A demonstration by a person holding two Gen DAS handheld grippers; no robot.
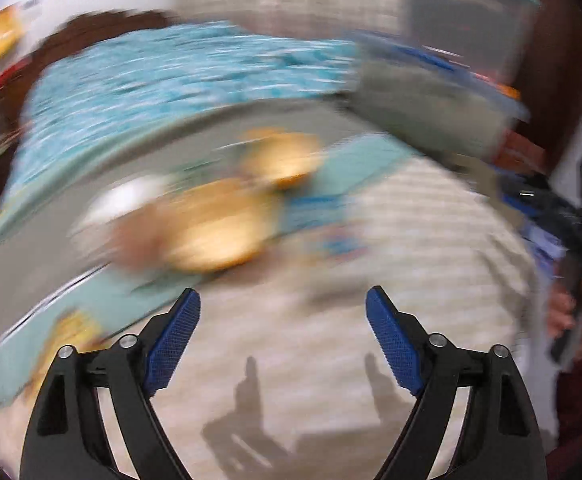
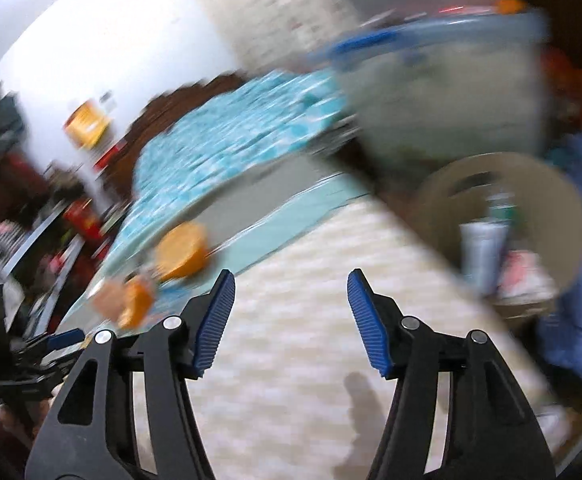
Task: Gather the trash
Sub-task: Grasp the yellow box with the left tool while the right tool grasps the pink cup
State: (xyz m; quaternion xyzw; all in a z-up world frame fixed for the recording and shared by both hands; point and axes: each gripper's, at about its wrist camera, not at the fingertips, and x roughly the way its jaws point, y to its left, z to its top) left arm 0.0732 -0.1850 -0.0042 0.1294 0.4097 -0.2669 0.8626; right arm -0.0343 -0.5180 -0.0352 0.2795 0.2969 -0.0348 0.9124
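Both views are badly blurred. My left gripper [image 1: 283,292] is open and empty above a cream striped rug [image 1: 411,240]. Ahead of it lie two orange-yellow pieces of trash [image 1: 219,236] [image 1: 287,156] and a white scrap [image 1: 123,200] on a teal mat [image 1: 355,164]. My right gripper [image 2: 291,276] is open with nothing between its pads, over the same rug [image 2: 299,320]. The orange pieces [image 2: 183,252] [image 2: 131,304] lie to its front left. A round tan bin [image 2: 503,184] stands at the right, with a pale can [image 2: 483,252] and other litter inside.
A bed with a turquoise patterned cover [image 1: 171,72] runs across the back. A grey tub with a blue rim [image 2: 443,92] stands beside it. Blue cloth [image 2: 579,280] lies at the far right. Cluttered shelves [image 2: 71,216] line the left. A hand [image 1: 579,320] holds the other gripper.
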